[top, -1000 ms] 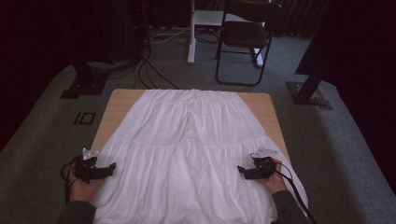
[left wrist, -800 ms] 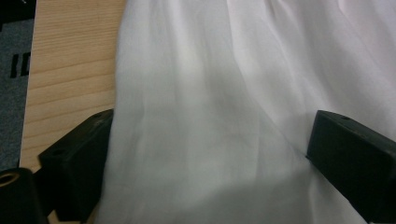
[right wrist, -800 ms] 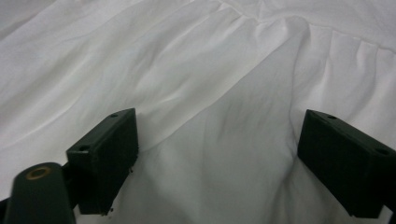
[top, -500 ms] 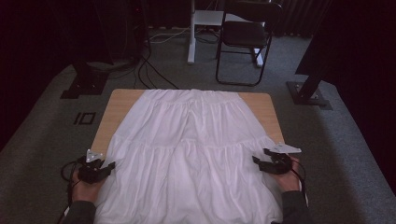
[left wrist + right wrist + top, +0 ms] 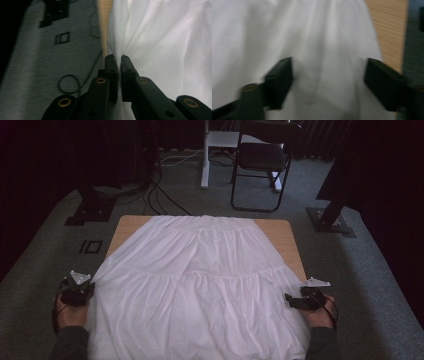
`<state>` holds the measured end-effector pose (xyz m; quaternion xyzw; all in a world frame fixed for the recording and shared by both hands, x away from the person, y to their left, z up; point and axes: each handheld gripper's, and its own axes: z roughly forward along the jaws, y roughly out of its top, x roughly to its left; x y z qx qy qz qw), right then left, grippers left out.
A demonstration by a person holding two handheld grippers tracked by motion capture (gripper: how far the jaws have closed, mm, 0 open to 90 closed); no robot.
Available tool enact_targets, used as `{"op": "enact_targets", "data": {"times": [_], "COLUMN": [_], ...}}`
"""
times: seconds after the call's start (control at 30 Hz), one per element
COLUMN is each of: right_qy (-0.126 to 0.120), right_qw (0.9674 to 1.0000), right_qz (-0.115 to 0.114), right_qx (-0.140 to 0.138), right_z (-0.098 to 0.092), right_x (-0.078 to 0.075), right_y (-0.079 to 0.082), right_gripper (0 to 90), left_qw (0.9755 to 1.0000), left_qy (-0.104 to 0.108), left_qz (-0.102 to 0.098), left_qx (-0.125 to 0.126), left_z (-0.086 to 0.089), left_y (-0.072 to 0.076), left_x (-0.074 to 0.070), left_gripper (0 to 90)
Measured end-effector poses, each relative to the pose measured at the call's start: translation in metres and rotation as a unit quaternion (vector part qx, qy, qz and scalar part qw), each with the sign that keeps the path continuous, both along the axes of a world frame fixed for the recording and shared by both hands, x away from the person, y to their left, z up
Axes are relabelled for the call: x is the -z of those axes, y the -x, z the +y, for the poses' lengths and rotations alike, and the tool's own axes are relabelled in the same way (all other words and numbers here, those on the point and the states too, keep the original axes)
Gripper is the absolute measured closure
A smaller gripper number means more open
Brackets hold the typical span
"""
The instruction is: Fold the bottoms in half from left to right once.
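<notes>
A white tiered skirt (image 5: 200,285) lies spread flat over a wooden table (image 5: 127,227), its hem toward me. My left gripper (image 5: 86,291) is at the skirt's left edge. In the left gripper view its jaws have just closed, and the left gripper (image 5: 117,58) pinches a fold of the white skirt (image 5: 162,45). My right gripper (image 5: 291,301) is at the skirt's right edge. In the blurred right gripper view the right gripper (image 5: 328,67) has jaws wide apart that have just been closing a little, with skirt fabric (image 5: 287,30) lying between them unpinched.
A black chair (image 5: 265,162) and a white desk leg (image 5: 205,155) stand beyond the table. Black stand bases (image 5: 90,210) (image 5: 332,220) sit on the grey carpet at either side. Cables (image 5: 160,195) run across the floor at the far left.
Both hands have slid outward to the skirt's side edges. The left gripper's jaws have shut on the fabric and lifted slightly. The right gripper's jaws have narrowed a little.
</notes>
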<state>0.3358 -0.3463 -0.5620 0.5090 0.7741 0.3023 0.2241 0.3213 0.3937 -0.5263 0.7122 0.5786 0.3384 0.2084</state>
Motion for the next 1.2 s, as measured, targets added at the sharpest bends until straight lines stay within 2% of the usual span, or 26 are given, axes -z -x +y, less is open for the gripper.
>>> {"op": "enact_targets", "data": {"times": [0.03, 0.07, 0.1, 0.13, 0.17, 0.23, 0.27, 0.33, 0.37, 0.4, 0.5, 0.57, 0.6, 0.63, 0.67, 0.7, 0.73, 0.8, 0.83, 0.87, 0.9, 0.93, 0.97, 1.03, 1.13, 1.2], "right_qy": [0.0, -0.019, -0.019, -0.02, -0.02, -0.014, -0.013, -0.011, -0.011, -0.015, -0.015, -0.023, -0.031, -0.037, -0.043, -0.043, -0.052, -0.055, -0.056, -0.059, -0.059, -0.056, -0.056, -0.056, -0.06, -0.063], "right_qw": [1.0, 0.9997, 0.9997, 0.9997, 0.9997, 0.9999, 0.9999, 0.9999, 0.9999, 0.9999, 0.9999, 0.9997, 0.9995, 0.9993, 0.9991, 0.9991, 0.9986, 0.9985, 0.9984, 0.9982, 0.9982, 0.9983, 0.9983, 0.9983, 0.998, 0.9978], "right_qz": [0.0, 0.0, 0.0, -0.003, -0.003, -0.005, -0.003, -0.002, -0.002, 0.001, 0.0, 0.0, 0.001, 0.001, 0.001, 0.001, -0.001, -0.002, -0.003, -0.005, -0.005, -0.007, -0.007, -0.008, -0.009, -0.01], "right_qx": [0.0, -0.013, -0.013, -0.014, -0.014, -0.009, -0.004, -0.003, -0.003, -0.003, -0.003, -0.003, -0.003, -0.003, -0.004, -0.004, -0.005, -0.005, -0.006, -0.01, -0.01, -0.014, -0.014, -0.016, -0.018, -0.02], "right_z": [0.0, 0.0, 0.0, 0.0, 0.0, -0.002, -0.003, -0.004, -0.004, -0.004, -0.003, -0.004, -0.005, -0.005, -0.006, -0.006, -0.006, -0.006, -0.006, -0.005, -0.005, -0.004, -0.004, -0.003, -0.003, -0.003], "right_x": [0.0, 0.0, 0.0, -0.001, -0.001, -0.001, -0.002, -0.002, -0.002, -0.002, -0.002, -0.001, -0.001, -0.001, 0.0, 0.0, 0.001, 0.001, 0.001, 0.002, 0.002, 0.002, 0.002, 0.002, 0.003, 0.004], "right_y": [0.0, 0.001, 0.001, 0.002, 0.002, 0.004, 0.004, 0.005, 0.005, 0.006, 0.006, 0.006, 0.006, 0.006, 0.006, 0.006, 0.007, 0.007, 0.007, 0.007, 0.007, 0.007, 0.007, 0.008, 0.008, 0.009], "right_gripper": [31.9, 44.9, 44.9, 61.4, 61.4, 74.1, 79.6, 82.4, 82.4, 84.6, 85.1, 83.2, 81.7, 80.0, 78.2, 78.2, 74.3, 72.7, 70.6, 65.2, 65.2, 62.1, 62.1, 60.3, 57.9, 56.7], "left_qw": [1.0, 0.9998, 0.9998, 0.9991, 0.9991, 0.9977, 0.9956, 0.9927, 0.9927, 0.9905, 0.9917, 0.9932, 0.994, 0.994, 0.9941, 0.9941, 0.9942, 0.9941, 0.9939, 0.9925, 0.9925, 0.9903, 0.9903, 0.9871, 0.9798, 0.9728], "left_qy": [-0.007, -0.009, -0.009, -0.01, -0.01, -0.008, -0.002, 0.001, 0.001, 0.009, 0.005, 0.0, 0.012, 0.012, 0.029, 0.029, 0.042, 0.043, 0.048, 0.062, 0.062, 0.068, 0.068, 0.073, 0.079, 0.087], "left_qz": [0.002, 0.001, 0.001, 0.001, 0.001, 0.0, -0.002, -0.008, -0.008, -0.014, -0.024, -0.036, -0.054, -0.054, -0.073, -0.073, -0.089, -0.094, -0.098, -0.102, -0.102, -0.104, -0.104, -0.105, -0.106, -0.104], "left_qx": [-0.005, -0.019, -0.019, -0.041, -0.041, -0.067, -0.094, -0.12, -0.12, -0.137, -0.127, -0.111, -0.095, -0.095, -0.075, -0.075, -0.044, -0.031, -0.014, 0.025, 0.025, 0.061, 0.061, 0.096, 0.15, 0.187], "left_z": [0.004, 0.015, 0.015, 0.026, 0.026, 0.038, 0.049, 0.057, 0.057, 0.06, 0.054, 0.045, 0.039, 0.039, 0.032, 0.032, 0.023, 0.017, 0.011, -0.002, -0.002, -0.018, -0.018, -0.035, -0.062, -0.081], "left_y": [-0.002, -0.004, -0.004, -0.006, -0.006, -0.008, -0.009, -0.01, -0.01, -0.01, -0.009, -0.005, 0.0, 0.0, 0.007, 0.007, 0.016, 0.02, 0.023, 0.03, 0.03, 0.035, 0.035, 0.038, 0.04, 0.039], "left_x": [-0.001, -0.002, -0.002, -0.002, -0.002, -0.001, -0.002, -0.004, -0.004, -0.009, -0.015, -0.023, -0.032, -0.032, -0.043, -0.043, -0.054, -0.06, -0.065, -0.075, -0.075, -0.084, -0.084, -0.093, -0.105, -0.115], "left_gripper": [87.7, 87.7, 87.8, 87.8, 87.9, 87.8, 87.9, 87.9, 87.9, 87.9, 87.9, 87.8, 87.7, 87.7, 87.6, 87.6, 87.6, 87.5, 87.5, 87.5, 87.5, 87.4, 87.4, 87.4, 87.4, 87.4]}}
